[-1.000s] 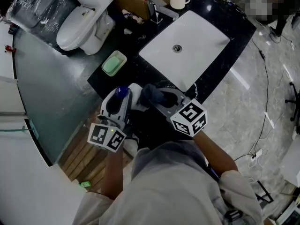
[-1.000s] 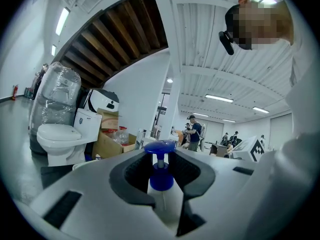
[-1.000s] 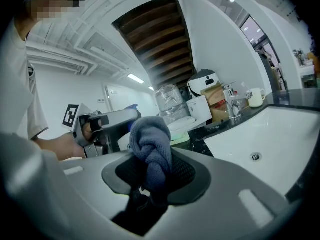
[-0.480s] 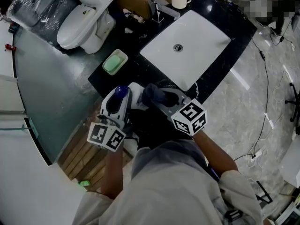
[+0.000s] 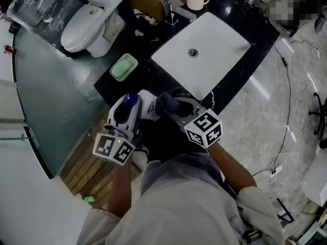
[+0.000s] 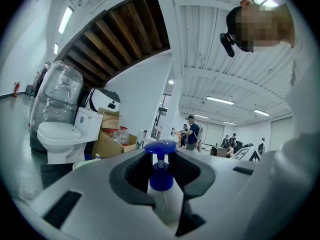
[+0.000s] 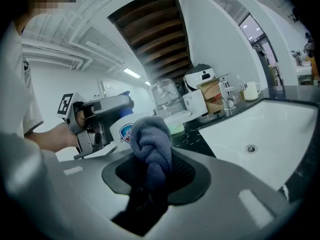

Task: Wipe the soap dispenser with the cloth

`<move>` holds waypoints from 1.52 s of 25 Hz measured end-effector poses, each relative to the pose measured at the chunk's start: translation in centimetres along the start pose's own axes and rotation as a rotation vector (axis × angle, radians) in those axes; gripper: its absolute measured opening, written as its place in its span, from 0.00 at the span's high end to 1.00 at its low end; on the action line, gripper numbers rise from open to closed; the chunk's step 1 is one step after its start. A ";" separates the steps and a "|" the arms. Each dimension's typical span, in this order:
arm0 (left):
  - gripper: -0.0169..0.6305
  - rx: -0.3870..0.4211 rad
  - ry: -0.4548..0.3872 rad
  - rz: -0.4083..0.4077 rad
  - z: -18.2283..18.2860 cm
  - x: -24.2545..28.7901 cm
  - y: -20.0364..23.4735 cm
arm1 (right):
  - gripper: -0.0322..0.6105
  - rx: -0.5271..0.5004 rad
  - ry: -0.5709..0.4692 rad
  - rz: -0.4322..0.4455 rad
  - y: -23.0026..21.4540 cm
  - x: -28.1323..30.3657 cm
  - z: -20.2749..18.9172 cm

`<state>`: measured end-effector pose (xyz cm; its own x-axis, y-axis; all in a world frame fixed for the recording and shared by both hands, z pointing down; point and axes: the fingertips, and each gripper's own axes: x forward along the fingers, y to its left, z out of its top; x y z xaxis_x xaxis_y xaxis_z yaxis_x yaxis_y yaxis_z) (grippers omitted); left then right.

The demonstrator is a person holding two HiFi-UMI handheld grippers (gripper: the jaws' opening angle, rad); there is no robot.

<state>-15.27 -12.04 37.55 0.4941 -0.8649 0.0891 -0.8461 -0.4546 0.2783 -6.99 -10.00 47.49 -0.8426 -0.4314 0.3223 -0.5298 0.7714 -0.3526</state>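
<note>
Where it's at: the soap dispenser (image 5: pixel 148 105) is held up over the near edge of the black tabletop (image 5: pixel 148 78), roughly 7 o'clock from the sink (image 5: pixel 225 50).
Left hand-held gripper (image 5: pixel 127 108): clenched on the dispenser's upper body. In its own view the blue pump pokes up right between the pads.
Right hand-held gripper (image 5: pixel 176 111): clamped on a bunched-up blue cloth (image 7: pixel 151 139), knot end sticking out front.
Contact: the cloth sits at about 3 o'clock from the bottle in the head view. It looks pressed to the label side, though I can't swear there's no gap.
How the bottle handles: my guess is smooth plastic, light to middling depending on fill, and slippery if any soap is on it. The pump neck is the weak bit, so grip the shoulder or body, not the plunger.
How the cloth handles: soft and floppy, no shape of its own. Pinching it in a wad like this is the way to go, since it leaves a fat pad out front for rubbing.
Vs a second ago: basically nothing. Both grippers, bottle and cloth are in the same spots with the same grips, and the framing has only drifted a hair.
</note>
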 end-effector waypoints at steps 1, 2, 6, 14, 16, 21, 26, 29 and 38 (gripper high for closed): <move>0.83 0.001 0.000 0.000 0.0 0.0 0.0 | 0.76 0.000 0.005 -0.003 -0.1 0.0 -0.1; 0.82 0.002 0.000 0.000 0.0 0.1 0.0 | 0.76 0.001 0.010 -0.006 -0.2 0.0 -0.3; 0.83 0.003 0.001 -0.001 -0.1 0.1 -0.1 | 0.76 0.008 0.028 -0.014 -0.5 0.0 -1.1; 0.82 0.006 0.001 0.001 0.0 0.2 -0.1 | 0.76 0.015 0.061 -0.027 -1.0 0.2 -2.0; 0.82 0.006 0.000 0.004 0.0 0.2 -0.1 | 0.76 0.015 0.070 -0.031 -1.2 0.2 -2.2; 0.82 0.001 -0.002 0.011 0.1 0.2 0.0 | 0.76 0.015 0.106 -0.046 -1.4 0.1 -3.0; 0.82 0.002 -0.003 0.012 0.0 0.2 0.0 | 0.76 0.018 0.133 -0.057 -1.6 0.2 -3.7; 0.82 0.002 -0.004 0.011 0.0 0.2 0.0 | 0.76 0.014 0.160 -0.067 -1.7 0.0 -4.1; 0.82 -0.002 -0.008 0.015 0.0 0.3 0.2 | 0.76 -0.002 0.206 -0.069 -1.0 -0.1 -4.4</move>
<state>-15.30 -12.35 37.57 0.4800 -0.8731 0.0852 -0.8527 -0.4416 0.2791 -5.94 -8.63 51.64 -0.7666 -0.3786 0.5186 -0.5853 0.7441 -0.3220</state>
